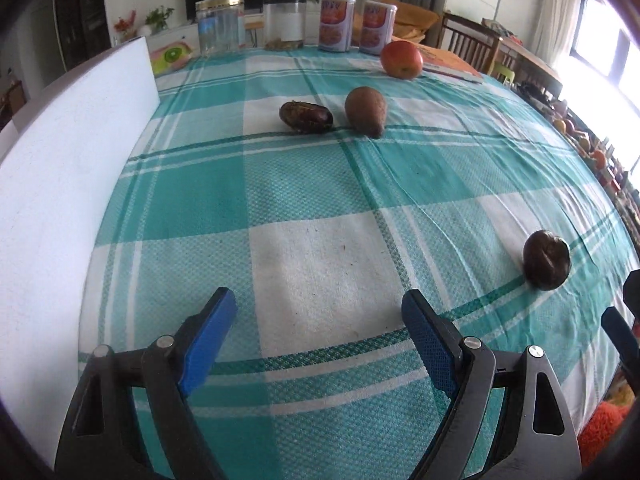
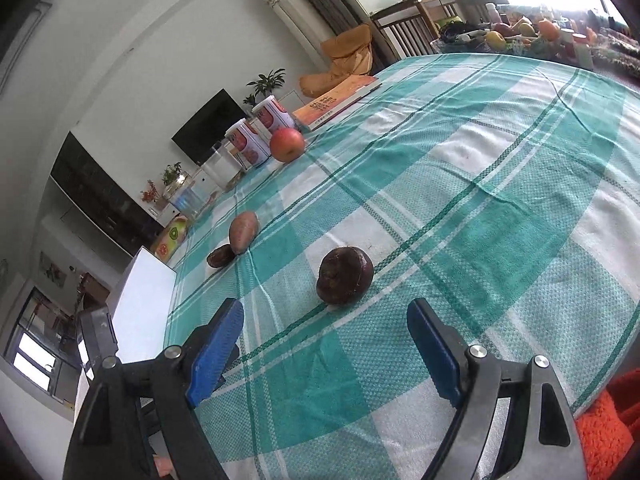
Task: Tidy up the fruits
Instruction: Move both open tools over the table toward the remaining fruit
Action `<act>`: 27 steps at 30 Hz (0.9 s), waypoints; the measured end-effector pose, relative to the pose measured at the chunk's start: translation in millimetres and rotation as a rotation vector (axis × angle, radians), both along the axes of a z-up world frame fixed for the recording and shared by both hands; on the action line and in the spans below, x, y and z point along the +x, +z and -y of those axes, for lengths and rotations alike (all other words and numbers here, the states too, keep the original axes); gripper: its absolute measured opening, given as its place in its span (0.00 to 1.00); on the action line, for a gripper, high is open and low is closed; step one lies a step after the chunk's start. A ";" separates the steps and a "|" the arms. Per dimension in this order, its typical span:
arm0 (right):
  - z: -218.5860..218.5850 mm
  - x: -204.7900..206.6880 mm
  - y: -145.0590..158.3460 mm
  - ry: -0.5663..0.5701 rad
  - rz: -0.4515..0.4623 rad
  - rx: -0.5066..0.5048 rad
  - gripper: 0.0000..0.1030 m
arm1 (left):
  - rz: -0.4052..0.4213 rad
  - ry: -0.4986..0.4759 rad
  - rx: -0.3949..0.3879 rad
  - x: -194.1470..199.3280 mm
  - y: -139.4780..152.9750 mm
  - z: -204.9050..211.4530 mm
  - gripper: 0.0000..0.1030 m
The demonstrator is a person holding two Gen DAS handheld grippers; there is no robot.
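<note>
Both claws, left (image 1: 318, 314) and right (image 2: 326, 326), gape apart, holding nothing; a dark round fruit (image 2: 345, 275) sits near the right one on the checked cloth (image 2: 480, 200).

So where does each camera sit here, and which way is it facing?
Left wrist: on the left gripper, level, looking across the checked tablecloth toward the elongated dark fruit, sweet potato and apple; its own blue fingers show, open and empty.
Right wrist: on the right gripper, tilted, aimed at the round dark fruit just ahead; its own open fingers show.
Shared: all four items and the two cans.
</note>
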State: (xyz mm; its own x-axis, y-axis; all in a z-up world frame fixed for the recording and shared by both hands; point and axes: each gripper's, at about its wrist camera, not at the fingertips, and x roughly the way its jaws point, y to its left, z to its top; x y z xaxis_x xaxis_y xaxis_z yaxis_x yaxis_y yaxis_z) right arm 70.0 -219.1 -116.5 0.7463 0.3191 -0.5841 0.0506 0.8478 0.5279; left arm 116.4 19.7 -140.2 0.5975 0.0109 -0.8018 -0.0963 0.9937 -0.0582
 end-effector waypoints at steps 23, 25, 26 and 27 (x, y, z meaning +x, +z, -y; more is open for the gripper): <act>-7.6 5.0 -5.5 -0.001 -0.038 -0.035 0.81 | 0.009 -0.021 0.045 3.8 -3.5 0.2 0.92; -8.9 4.0 -3.4 0.001 -0.029 -0.042 0.81 | 0.009 -0.021 0.045 4.2 -3.6 0.2 0.92; -9.5 3.3 -2.0 0.003 -0.023 -0.047 0.81 | 0.009 -0.021 0.045 4.2 -3.6 0.2 0.92; -10.4 2.6 -0.6 0.005 -0.019 -0.053 0.81 | 0.009 -0.021 0.045 4.2 -3.6 0.2 0.92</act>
